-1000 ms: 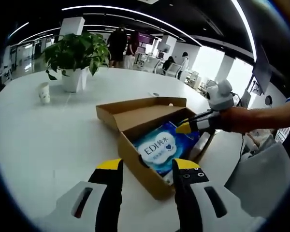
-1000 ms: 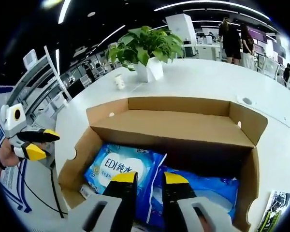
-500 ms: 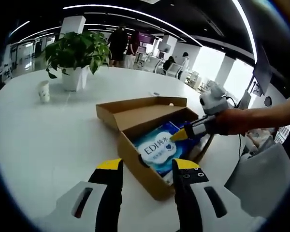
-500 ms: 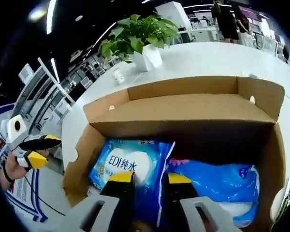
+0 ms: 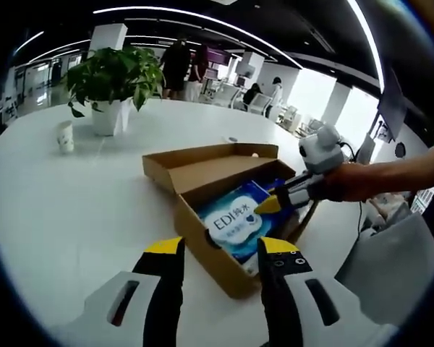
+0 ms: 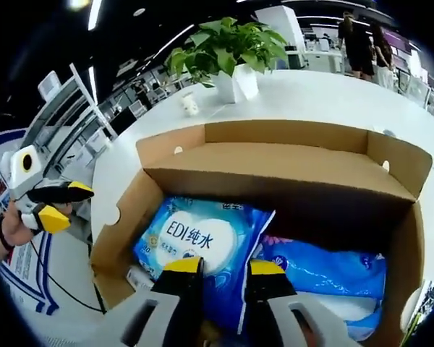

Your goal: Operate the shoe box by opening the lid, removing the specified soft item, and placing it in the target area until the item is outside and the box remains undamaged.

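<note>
Our two hand-held grippers, white and black with yellow tips

We are looking along the left gripper (image 5: 215, 249): white moulded bodies, black jaws capped in yellow, small screws on the right jaw and a dark slot in each body. The right gripper (image 6: 223, 269) is showing the same colours. A bare forearm (image 5: 398, 173) is carrying a blue-and-white sleeve edge on the far right.

A big white table (image 5: 72, 210) spreads out wide. On it at ten o'clock in the left gripper view stands a green plant (image 5: 114, 74) in a white pot (image 5: 108, 118). A small white cup (image 5: 64, 136) sits just beside the pot, a bit nearer. Far back at twelve o'clock, people (image 5: 176, 67) stand near chairs. Long lights (image 5: 202, 18) shine on the dark ceiling
</note>
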A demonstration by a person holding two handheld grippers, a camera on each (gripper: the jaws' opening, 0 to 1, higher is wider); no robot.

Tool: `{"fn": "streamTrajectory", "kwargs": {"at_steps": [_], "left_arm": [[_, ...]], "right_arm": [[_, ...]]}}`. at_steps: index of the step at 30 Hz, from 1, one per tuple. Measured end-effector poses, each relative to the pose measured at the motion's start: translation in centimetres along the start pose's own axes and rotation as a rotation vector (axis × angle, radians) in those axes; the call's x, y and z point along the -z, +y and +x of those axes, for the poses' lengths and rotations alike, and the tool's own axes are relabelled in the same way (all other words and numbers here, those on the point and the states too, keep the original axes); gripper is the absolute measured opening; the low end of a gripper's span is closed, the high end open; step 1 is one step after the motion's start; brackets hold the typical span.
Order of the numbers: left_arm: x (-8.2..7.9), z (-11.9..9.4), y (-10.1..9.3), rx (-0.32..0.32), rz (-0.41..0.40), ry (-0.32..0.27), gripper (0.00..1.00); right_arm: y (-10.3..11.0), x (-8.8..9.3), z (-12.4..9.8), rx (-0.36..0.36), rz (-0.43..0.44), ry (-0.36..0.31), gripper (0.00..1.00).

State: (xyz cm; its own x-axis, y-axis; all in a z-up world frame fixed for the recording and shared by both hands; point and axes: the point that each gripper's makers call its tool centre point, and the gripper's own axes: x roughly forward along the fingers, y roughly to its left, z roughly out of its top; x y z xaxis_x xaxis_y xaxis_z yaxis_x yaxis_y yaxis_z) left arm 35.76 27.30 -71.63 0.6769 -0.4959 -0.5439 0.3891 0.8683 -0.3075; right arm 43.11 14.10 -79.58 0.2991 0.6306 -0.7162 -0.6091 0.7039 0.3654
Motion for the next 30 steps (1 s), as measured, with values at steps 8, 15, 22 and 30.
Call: {"fn": "streamTrajectory", "kwargs": {"at_steps": [8,15,22,30], "left_arm": [[0.2,-0.2,-0.2,0.003,0.009,0.008,0.41],[0.3,-0.1,-0.7,0.006,0.006,0.009,0.4],[0.4,0.3,-2.0,0.023,0.018,0.021,0.4],[0.0,0.6,-2.6,0.031,0.025,0.022,0.4]], "right_arm": [[0.6,-0.3,-1.0,0.005,0.06,-0.031,0.07],[1.2,-0.9,-2.7,-0.001,0.06,-0.068,0.0],[1.8,-1.0,-3.7,-0.046,0.147,-0.112,0.0],[0.5,-1.6,-3.6,-0.087,0.266,-0.16,0.0]]}}
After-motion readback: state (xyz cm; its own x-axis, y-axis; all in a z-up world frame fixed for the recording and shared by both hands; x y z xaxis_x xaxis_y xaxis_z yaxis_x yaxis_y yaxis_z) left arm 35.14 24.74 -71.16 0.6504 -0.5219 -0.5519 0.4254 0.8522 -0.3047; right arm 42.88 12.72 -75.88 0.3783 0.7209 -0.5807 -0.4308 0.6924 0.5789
